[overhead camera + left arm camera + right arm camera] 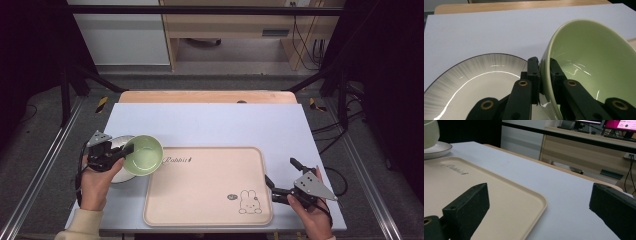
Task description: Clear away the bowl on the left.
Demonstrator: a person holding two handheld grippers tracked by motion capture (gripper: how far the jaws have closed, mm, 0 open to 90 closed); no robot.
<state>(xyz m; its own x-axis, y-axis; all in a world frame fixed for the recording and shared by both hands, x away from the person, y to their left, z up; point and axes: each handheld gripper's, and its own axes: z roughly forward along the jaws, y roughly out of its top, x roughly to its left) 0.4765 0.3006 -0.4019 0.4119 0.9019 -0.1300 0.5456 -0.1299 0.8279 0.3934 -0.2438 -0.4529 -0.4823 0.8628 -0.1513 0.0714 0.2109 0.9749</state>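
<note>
Green bowl (144, 154) tilted, rim pinched in left tongs (121, 153), lifted over the plate (116, 176) left of the tray (210, 215). Right tongs (280, 181) wide open, idle by the tray's near right corner. Step: carrying the bowl; next probably lowering it level onto the tray.

1. A white sheet (210, 125) covered the table, and a strip of light wooden tabletop (205, 96) showed along its far edge.
2. Beyond the table lay a grey floor (235, 80).
3. A pale cabinet (122, 35) stood at the far left, against the floor.
4. Beside it stood a light wooden desk (240, 25) with an open space beneath.
5. Black cables (307, 47) hung down at the desk's right end.
6. Black frame bars (200, 10) ran across the top and slanted down at both sides.
7. Both outer sides of the room were dark.
8. In the right gripper view, lit monitors (619, 125) stood on the desk.
</note>
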